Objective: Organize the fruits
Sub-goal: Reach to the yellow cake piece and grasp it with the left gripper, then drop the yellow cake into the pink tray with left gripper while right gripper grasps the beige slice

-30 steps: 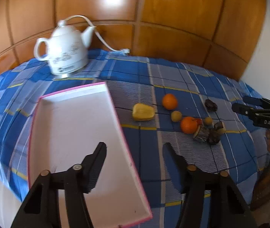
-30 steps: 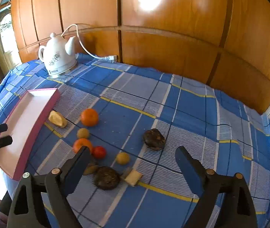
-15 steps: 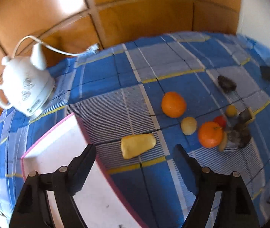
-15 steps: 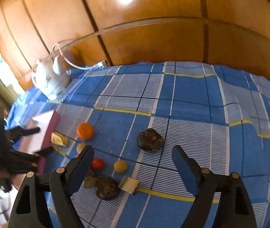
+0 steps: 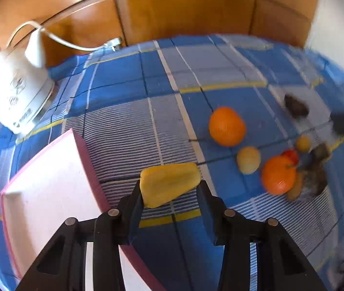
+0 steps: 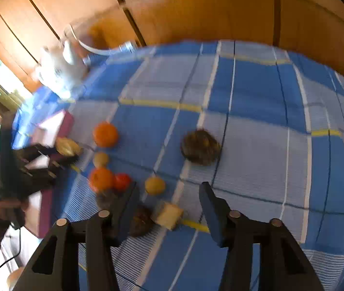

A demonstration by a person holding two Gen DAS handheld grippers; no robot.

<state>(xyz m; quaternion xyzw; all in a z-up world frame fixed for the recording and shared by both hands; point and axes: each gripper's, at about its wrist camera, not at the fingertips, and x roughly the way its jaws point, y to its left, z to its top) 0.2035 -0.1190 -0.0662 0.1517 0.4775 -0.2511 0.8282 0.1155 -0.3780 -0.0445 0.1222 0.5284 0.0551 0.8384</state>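
Note:
My left gripper (image 5: 169, 191) is open, its jaws on either side of a yellow wedge-shaped fruit (image 5: 169, 184) lying on the blue checked cloth, beside the pink-rimmed white tray (image 5: 48, 184). To the right lie two oranges (image 5: 226, 126) (image 5: 278, 174), a pale round fruit (image 5: 248, 159), a small red fruit (image 5: 290, 155) and dark fruits. My right gripper (image 6: 169, 194) is open above a pale cube-shaped piece (image 6: 168, 214) and a dark fruit (image 6: 140, 220). A brown fruit (image 6: 201, 146) lies further off. The left gripper (image 6: 71, 156) also shows in the right wrist view.
A white electric kettle (image 5: 14, 89) with its cord stands at the back left by the wooden wall panels (image 5: 196, 7). The kettle (image 6: 60, 69) also shows in the right wrist view. The cloth's right half (image 6: 281, 145) carries only the brown fruit.
My left gripper has moved forward and down until its jaws flank the yellow fruit, and they have narrowed. My right gripper has moved closer to the small fruits near the cube piece.

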